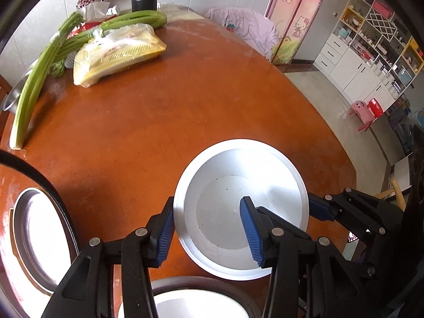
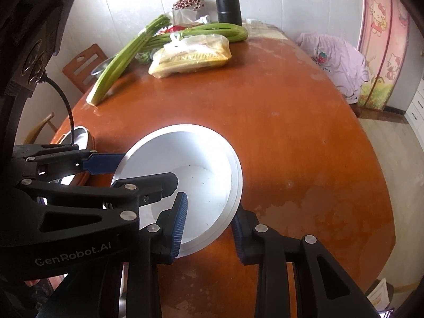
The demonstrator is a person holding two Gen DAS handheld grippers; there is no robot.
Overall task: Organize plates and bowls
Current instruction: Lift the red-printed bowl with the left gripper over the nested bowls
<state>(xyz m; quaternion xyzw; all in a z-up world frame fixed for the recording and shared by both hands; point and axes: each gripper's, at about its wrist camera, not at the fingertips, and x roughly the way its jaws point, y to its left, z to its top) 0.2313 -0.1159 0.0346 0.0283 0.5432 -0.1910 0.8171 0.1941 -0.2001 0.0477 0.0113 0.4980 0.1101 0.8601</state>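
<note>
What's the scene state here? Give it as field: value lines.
surface: orange-brown table
main object: white bowl, upright, nothing visible inside
left gripper: open, fingers straddle the bowl's near-left rim
right gripper: open, fingers straddle the bowl's right rim
other dishes: grey-rimmed bowl near edge, brown-rimmed bowl at left
far end: celery, bagged food, black flask

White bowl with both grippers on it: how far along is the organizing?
Nothing looks stacked yet. In hand: the white bowl, with the left gripper and right gripper each straddling its rim, one finger inside, one outside; neither looks closed. Left: the metal-rimmed dish at the table's left edge and another dish at the near edge remain separate.
</note>
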